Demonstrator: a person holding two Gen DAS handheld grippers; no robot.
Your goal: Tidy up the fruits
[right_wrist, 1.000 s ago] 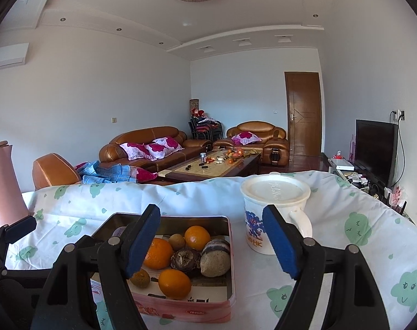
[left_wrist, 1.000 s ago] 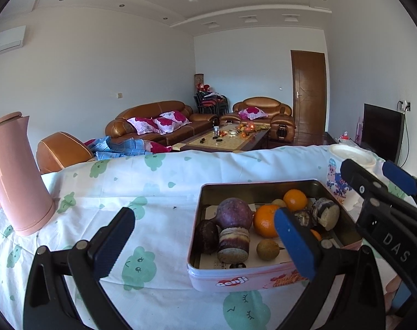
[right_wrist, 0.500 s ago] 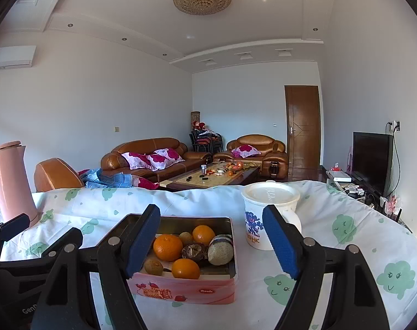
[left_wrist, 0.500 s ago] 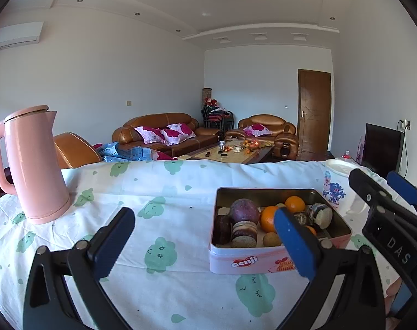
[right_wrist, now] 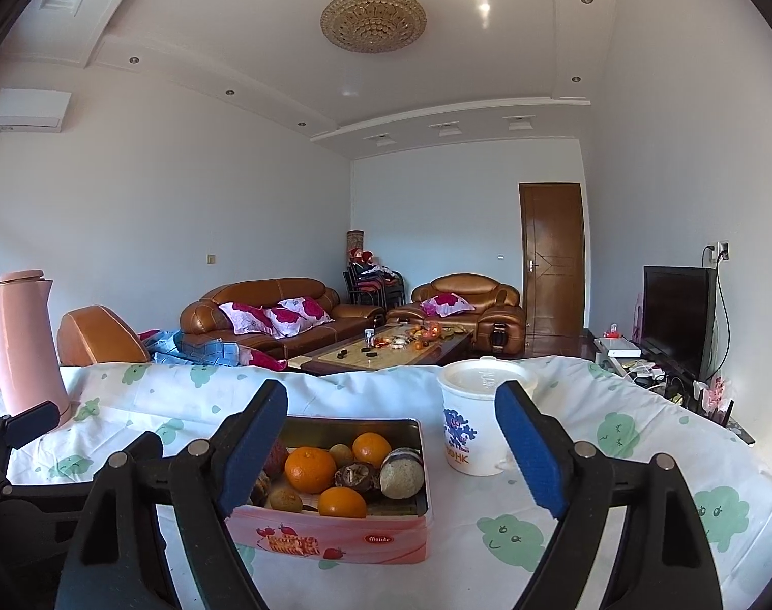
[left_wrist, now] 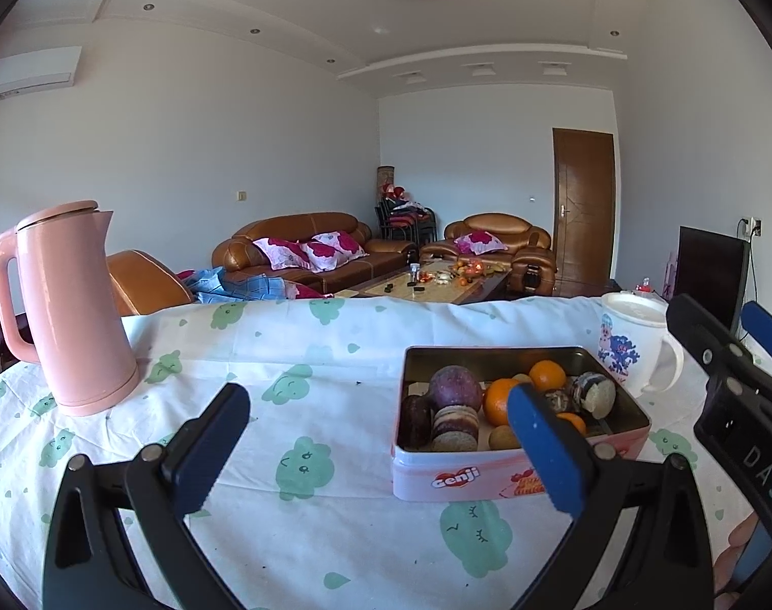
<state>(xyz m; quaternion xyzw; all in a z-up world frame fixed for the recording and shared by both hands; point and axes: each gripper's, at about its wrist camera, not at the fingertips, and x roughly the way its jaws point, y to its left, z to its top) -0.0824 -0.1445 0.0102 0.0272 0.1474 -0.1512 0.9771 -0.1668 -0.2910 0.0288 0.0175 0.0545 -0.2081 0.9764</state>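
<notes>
A pink tin sits on the cloud-print tablecloth and holds several fruits: oranges, a purple round fruit and brown ones. My left gripper is open and empty, a short way in front of the tin and to its left. In the right wrist view the tin lies below and beyond my right gripper. Its jaws are opening, with nothing between them. Oranges show in the tin. The right gripper's body shows at the left view's right edge.
A tall pink kettle stands at the table's left. A white lidded mug stands just right of the tin. The table's far edge drops off to a living room with sofas.
Both grippers have drawn back from the tin, which now looks smaller and farther off. The kettle has come fully into the left view. The right jaws stand slightly wider.
</notes>
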